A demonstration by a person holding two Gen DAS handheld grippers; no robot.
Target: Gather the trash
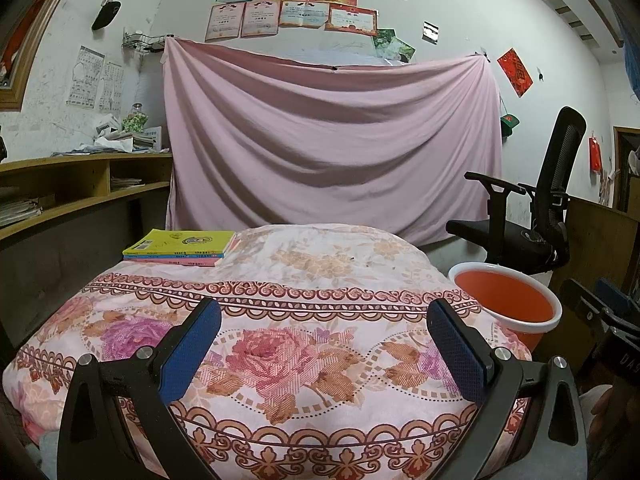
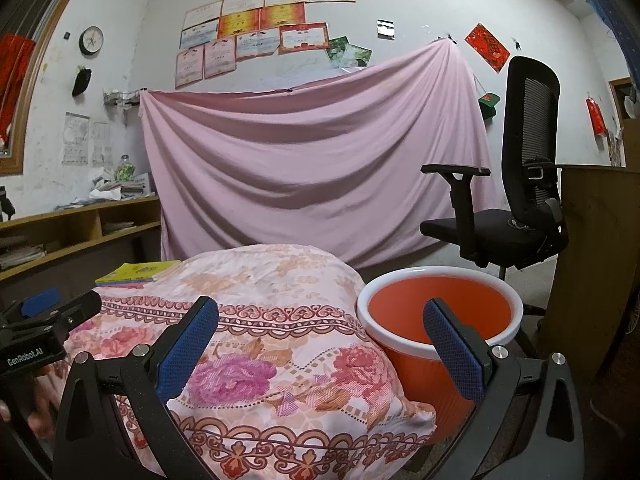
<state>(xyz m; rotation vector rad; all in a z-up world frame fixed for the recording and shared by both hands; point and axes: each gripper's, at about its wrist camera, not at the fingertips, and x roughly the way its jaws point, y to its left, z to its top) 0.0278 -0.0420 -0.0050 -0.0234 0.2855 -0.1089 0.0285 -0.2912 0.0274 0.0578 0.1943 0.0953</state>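
Now both jaws spread, empty | orange bin (image 2: pixel 440 316) beside floral quilt (image 1: pixel 304 320) | books (image 1: pixel 180 248) on quilt

Legible text in the two wrist views.
We read "GenRobot.AI" in white on the black body of the left gripper (image 2: pixel 60 312), seen at the left edge of the right wrist view. On the right gripper (image 1: pixel 600 300), in the left wrist view, we make out only "DAS". Print on the certificates (image 1: pixel 304 0), red banner (image 1: pixel 516 72) and books (image 1: pixel 180 248) is too small to read.
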